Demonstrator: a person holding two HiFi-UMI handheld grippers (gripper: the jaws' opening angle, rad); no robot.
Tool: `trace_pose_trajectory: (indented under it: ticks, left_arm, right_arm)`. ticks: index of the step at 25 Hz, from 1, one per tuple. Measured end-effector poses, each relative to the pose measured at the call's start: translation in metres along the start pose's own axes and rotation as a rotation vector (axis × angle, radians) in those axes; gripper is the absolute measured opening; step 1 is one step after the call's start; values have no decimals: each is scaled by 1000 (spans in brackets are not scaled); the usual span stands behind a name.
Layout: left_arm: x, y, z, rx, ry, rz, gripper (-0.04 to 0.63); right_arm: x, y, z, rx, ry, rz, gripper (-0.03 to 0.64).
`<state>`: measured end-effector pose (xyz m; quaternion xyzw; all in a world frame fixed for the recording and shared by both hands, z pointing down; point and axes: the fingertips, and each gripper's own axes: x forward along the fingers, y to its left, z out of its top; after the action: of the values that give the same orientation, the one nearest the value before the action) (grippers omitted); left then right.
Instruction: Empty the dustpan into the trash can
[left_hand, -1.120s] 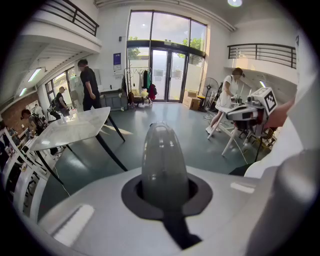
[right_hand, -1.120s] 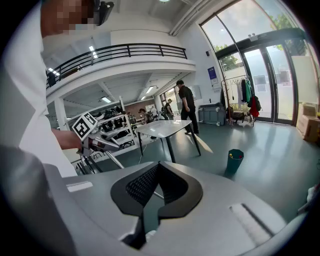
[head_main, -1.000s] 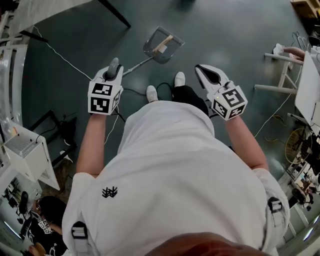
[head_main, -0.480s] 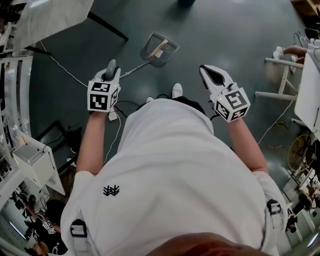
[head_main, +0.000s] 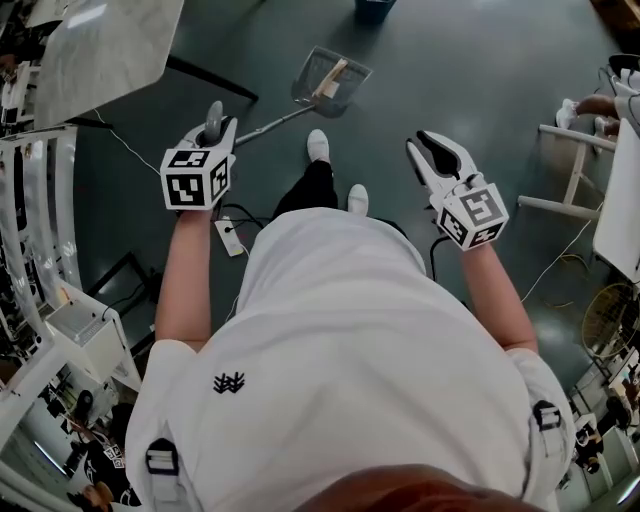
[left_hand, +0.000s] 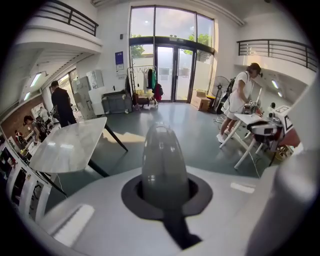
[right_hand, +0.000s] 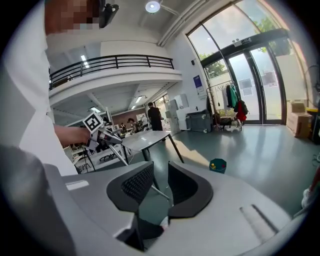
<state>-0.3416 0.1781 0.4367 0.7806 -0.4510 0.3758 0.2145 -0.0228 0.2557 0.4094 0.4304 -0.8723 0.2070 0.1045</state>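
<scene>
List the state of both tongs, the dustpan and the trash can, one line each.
Dustpan: not yet emptied, a pale scrap lying in its pan.
Left tongs: shut on the dustpan's handle.
Right tongs: open, nothing between them.
Trash can: upright on the floor, apart from the dustpan.

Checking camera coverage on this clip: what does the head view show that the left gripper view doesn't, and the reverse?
Head view only: the dustpan scoop with a scrap in it, the open right gripper, the trash can. Left gripper view only: the glass doors. Both: the left gripper shut on the dustpan handle, and the marble table.
</scene>
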Motion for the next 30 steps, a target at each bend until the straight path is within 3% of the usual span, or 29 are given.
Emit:
trace_pose_trajectory:
  ticks: [10,17,21,27,30]
  left_arm:
    - [111,56,144,135,-44,-46,58]
    - [195,94,254,254,-74,-64,58]
    - [239,108,306,290,-65,-56,58]
    - [313,112,366,292,-21,-17,58]
    - [342,101,388,333,7,16,58]
  right_arm:
    - [54,-80,56,35,2,-149,69]
    - [88,-127,102,66,-60,-261,67]
    - [90,-150,111,73,-46,-281,67]
    - [91,-216,125,87,-28,-277,67]
    - [87,-258,141,73,-23,-261,67]
